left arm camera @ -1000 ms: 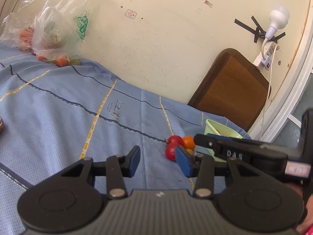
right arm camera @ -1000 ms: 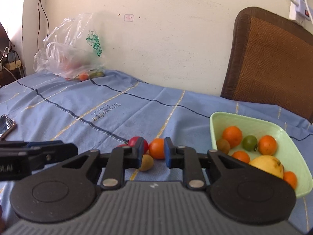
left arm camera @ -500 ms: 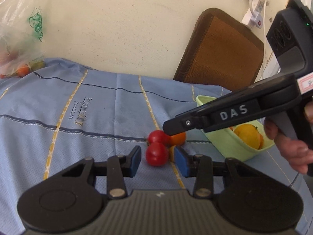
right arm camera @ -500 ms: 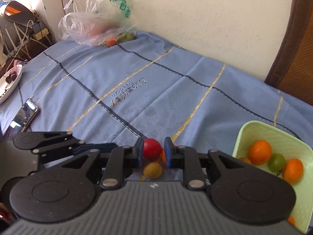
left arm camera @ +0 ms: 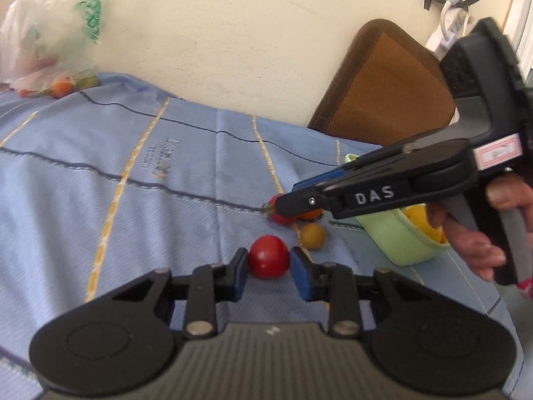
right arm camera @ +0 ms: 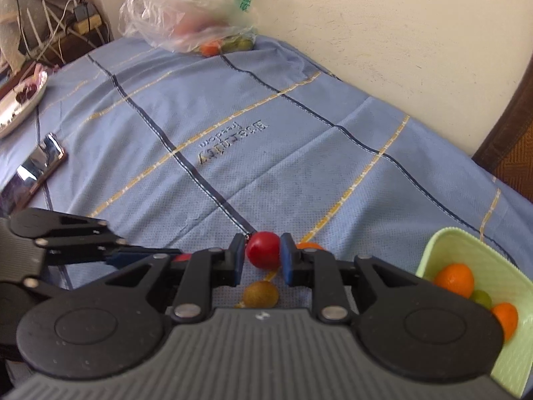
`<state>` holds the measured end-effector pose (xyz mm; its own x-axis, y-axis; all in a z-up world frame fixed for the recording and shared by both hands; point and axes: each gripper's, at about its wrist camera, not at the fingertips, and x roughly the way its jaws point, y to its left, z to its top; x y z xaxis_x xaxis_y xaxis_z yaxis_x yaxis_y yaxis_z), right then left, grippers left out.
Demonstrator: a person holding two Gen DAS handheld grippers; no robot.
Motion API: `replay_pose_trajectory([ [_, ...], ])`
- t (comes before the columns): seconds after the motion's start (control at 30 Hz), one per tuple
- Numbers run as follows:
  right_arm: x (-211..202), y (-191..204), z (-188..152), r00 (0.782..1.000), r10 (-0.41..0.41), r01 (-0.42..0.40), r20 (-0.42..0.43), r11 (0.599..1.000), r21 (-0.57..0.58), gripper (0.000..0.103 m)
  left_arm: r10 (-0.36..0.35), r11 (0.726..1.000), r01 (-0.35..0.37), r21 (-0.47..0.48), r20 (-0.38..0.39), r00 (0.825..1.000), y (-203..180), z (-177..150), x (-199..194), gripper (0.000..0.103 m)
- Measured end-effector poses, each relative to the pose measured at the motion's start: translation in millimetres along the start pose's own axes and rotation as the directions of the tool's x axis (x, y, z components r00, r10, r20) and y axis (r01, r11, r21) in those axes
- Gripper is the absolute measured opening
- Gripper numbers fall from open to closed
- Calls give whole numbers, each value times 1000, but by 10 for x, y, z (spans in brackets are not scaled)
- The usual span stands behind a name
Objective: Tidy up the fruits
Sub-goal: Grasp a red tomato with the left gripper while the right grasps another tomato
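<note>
Tomatoes were what we had closed in on: half a second earlier our left tool (left arm camera: 269,264) sat short of the near red tomato (left arm camera: 269,261); now it bracketed it, jaws narrow but not gripping. Our right tool (right arm camera: 259,256) likewise straddled the far tomato (right arm camera: 263,250). Both lay on the bedsheet (right arm camera: 266,153), at nine o'clock from the green bowl (right arm camera: 466,250). We judged two pickups were imminent.

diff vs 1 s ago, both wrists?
Both grippers closed in on the loose fruit. The left gripper now brackets one red tomato; the right gripper brackets the other red tomato. Neither is clamped or lifted yet. The green bowl and yellowish fruit stayed put.
</note>
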<state>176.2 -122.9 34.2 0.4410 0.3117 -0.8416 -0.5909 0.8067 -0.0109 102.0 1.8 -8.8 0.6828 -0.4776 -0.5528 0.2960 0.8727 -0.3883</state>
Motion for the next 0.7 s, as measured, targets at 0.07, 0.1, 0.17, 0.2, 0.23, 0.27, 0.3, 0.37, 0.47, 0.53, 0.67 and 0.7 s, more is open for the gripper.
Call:
replay_pose_trajectory([
  [0.07, 29, 38, 14, 1000, -22, 22, 3, 999, -37, 28, 2, 1000, -2, -3, 4, 1000, 15, -8, -21, 28],
  [0.1, 33, 65, 14, 999, -32, 32, 5, 998, -59, 28, 2, 1000, -2, -3, 4, 1000, 17, -5, -21, 28],
  [0.17, 31, 141, -10, 998, -58, 59, 9, 991, -117, 28, 4, 1000, -4, 4, 6, 1000, 7, 0, -19, 28],
  [0.2, 31, 174, -25, 997, -72, 72, 11, 987, -144, 28, 6, 1000, -6, 9, 8, 1000, 2, 3, -15, 28],
  [0.23, 30, 203, -41, 996, -85, 85, 13, 982, -169, 28, 4, 1000, -4, 12, 9, 1000, -3, -5, -23, 28],
  [0.27, 29, 224, -53, 995, -95, 96, 13, 979, -182, 28, 1, 1000, -1, 13, 10, 1000, -3, -8, -32, 28],
  [0.3, 31, 232, -61, 995, -103, 103, 12, 977, -188, 28, -1, 1000, 1, 10, 12, 1000, 2, -10, -34, 28],
  [0.37, 31, 259, -83, 993, -118, 118, 12, 975, -190, 29, -4, 1000, 4, 1, 17, 1000, 20, -15, -51, 28],
  [0.47, 37, 302, -95, 992, -125, 125, 15, 974, -191, 33, -8, 1000, 8, -5, 25, 1000, 41, -28, -67, 28],
  [0.53, 65, 347, -91, 989, -145, 145, 17, 967, -210, 33, -3, 1000, 3, 1, 26, 1000, 26, -30, -68, 28],
  [0.67, 153, 410, -74, 981, -193, 191, 17, 949, -250, 32, 2, 1000, -2, 12, 28, 1000, 10, -29, -71, 28],
  [0.7, 168, 427, -79, 978, -208, 206, 21, 944, -259, 31, 2, 1000, -3, 11, 28, 1000, 12, -30, -75, 28],
])
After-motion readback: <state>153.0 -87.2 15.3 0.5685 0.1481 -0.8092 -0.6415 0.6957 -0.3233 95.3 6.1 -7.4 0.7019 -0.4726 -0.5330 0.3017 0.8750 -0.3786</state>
